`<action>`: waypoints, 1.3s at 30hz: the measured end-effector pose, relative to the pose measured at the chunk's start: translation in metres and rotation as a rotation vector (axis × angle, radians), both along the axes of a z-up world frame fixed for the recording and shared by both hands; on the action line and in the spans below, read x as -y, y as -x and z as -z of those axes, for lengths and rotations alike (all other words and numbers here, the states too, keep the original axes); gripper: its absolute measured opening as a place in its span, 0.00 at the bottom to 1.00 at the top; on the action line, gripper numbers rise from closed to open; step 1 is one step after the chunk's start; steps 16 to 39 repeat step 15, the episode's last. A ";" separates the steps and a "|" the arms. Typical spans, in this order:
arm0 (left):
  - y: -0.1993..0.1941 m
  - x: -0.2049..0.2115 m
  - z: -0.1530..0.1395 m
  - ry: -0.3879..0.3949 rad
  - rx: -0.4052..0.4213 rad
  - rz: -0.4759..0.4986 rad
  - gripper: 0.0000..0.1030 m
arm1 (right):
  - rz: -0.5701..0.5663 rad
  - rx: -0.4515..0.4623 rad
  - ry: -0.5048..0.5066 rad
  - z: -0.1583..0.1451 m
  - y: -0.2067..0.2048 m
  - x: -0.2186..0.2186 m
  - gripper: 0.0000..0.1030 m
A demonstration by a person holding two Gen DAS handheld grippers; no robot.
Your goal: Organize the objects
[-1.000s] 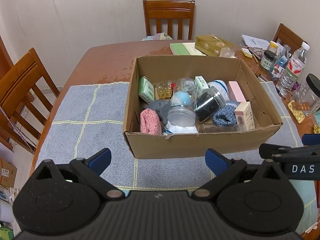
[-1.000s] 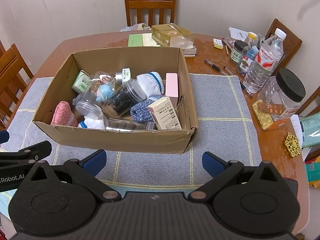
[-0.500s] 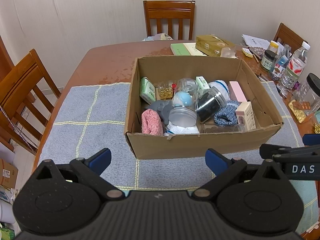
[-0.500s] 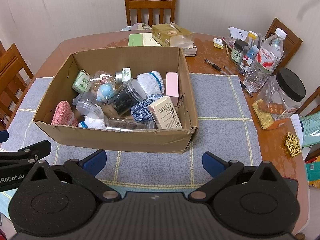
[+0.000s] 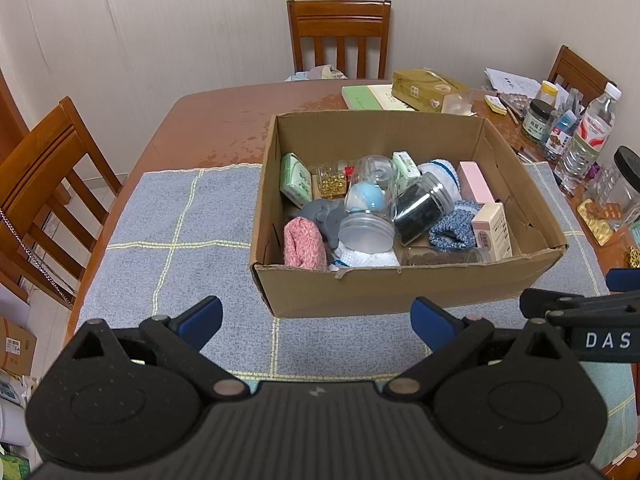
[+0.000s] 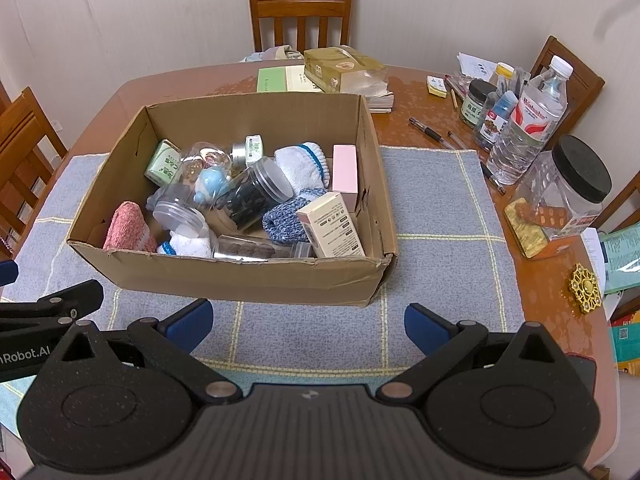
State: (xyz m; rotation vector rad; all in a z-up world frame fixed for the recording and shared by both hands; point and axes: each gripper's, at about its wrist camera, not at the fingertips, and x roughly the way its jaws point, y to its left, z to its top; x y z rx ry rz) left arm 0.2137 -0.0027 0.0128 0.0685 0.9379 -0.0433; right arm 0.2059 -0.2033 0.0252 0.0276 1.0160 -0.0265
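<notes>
One cardboard box (image 6: pixel 240 276), long axis left-right, opening upward

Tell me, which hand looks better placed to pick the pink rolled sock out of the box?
Probably the left gripper: the pink sock lies in the cardboard box's near-left corner, closer to it. Both jaws stand open and empty.

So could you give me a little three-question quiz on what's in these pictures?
1. True or false: both hand-held grippers, left and right, are open and hold nothing.
2. Inside the cardboard box, which lies nearest its front-left corner? A) pink knitted roll B) pink carton C) dark-filled jar
3. The black-lidded jar stands ____ the box.

Key: 1 true; 2 A; 3 outside.
</notes>
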 end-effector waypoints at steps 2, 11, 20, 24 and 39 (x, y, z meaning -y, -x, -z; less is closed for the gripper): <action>0.000 0.000 0.000 0.000 0.000 -0.001 0.97 | 0.000 -0.001 0.000 0.000 0.000 -0.001 1.00; 0.001 0.000 0.001 -0.005 -0.006 -0.005 0.97 | 0.002 -0.003 -0.004 0.000 0.001 -0.001 1.00; 0.001 0.002 0.001 -0.010 -0.008 -0.006 0.97 | -0.001 -0.003 -0.002 -0.001 0.001 -0.001 1.00; 0.001 0.002 0.001 -0.010 -0.008 -0.006 0.97 | -0.001 -0.003 -0.002 -0.001 0.001 -0.001 1.00; 0.001 0.002 0.001 -0.010 -0.008 -0.006 0.97 | -0.001 -0.003 -0.002 -0.001 0.001 -0.001 1.00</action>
